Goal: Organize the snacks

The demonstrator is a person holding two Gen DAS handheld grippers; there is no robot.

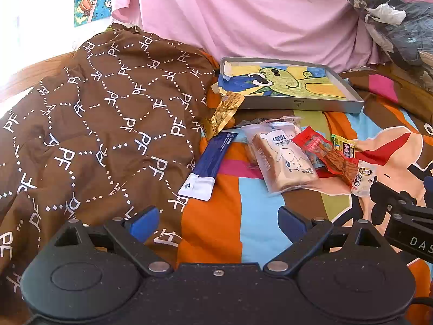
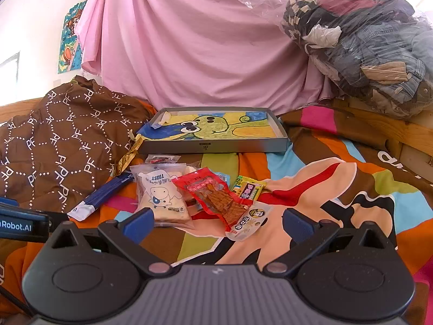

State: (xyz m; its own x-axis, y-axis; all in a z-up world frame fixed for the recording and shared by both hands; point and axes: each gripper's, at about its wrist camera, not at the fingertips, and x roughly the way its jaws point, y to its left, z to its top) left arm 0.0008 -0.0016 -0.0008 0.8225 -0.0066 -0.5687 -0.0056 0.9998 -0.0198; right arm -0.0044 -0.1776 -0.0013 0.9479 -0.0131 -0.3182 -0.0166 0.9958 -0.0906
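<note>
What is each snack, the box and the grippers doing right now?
Left hand-held gripper: open, empty.
Right hand-held gripper: open, empty.
Box: open, no snacks inside.
Toast packet: sealed, lying flat.
Red packet: sealed, overlapping the toast packet.
Blue packet: lying flat.

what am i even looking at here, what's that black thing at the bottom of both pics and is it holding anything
Those are two hand-held grippers, each with its own camera looking along its fingers. One picture comes from the left gripper, the other from the right gripper. Both are open and hold nothing. Ahead, on a colourful bedsheet, lie snack packets: a toast pack, a red packet, a dark blue sachet and a gold packet. Behind them sits a shallow grey tray lined with a frog drawing.
</note>
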